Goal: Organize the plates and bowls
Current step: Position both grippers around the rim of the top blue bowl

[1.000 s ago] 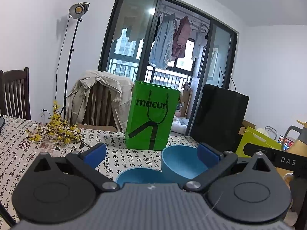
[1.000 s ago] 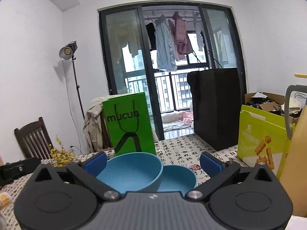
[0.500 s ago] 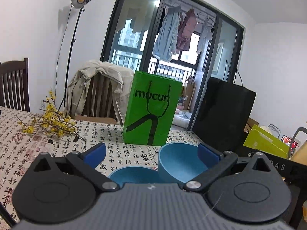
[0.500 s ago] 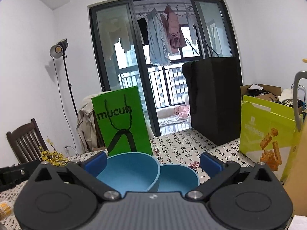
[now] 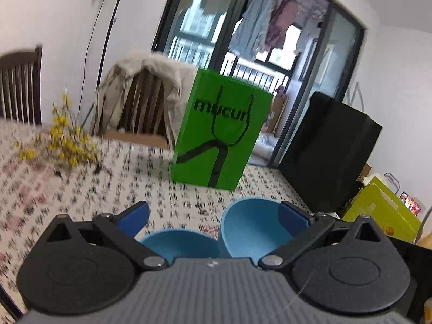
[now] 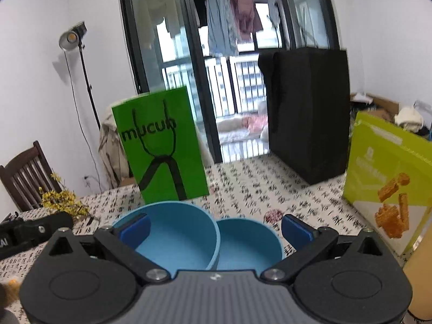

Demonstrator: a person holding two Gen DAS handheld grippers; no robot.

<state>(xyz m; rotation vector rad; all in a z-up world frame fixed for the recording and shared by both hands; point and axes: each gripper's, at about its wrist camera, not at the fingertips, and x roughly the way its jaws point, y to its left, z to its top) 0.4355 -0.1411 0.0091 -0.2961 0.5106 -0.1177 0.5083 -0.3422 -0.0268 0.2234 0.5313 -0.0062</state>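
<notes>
Left gripper (image 5: 213, 214): jaws apart, nothing clamped. Its right blue pad sits against or just in front of the rim of the tilted blue bowl (image 5: 251, 232); contact can't be confirmed. The second blue bowl (image 5: 178, 244) lies low between the pads, mostly hidden by the gripper body.

Right gripper (image 6: 216, 228): jaws apart, holding nothing. Its left pad overlaps the near rim of the larger blue bowl (image 6: 172, 235); the smaller blue bowl (image 6: 248, 243) sits just beside it, rims touching or overlapping. Which bowl is raised is unclear.

Both bowls are on the worktop (image 6: 256, 186), which has a calligraphy-print cloth. Behind them stand a green paper bag (image 6: 162, 145) and a black bag (image 6: 307, 113); a yellow-green snack box (image 6: 386, 178) is at right, yellow flowers (image 5: 64, 143) at left.

Progress, as a judgement: early. The bowls are side by side, not nested, and neither is gripped yet. Stacking them appears to remain. No plates are visible in either view.

Hard to read: the left view is motion-blurred, the bowl bases are hidden by the gripper bodies, and the worktop's near edge is cut off. A black device at the right view's left edge is partly out of frame, probably the other gripper.
</notes>
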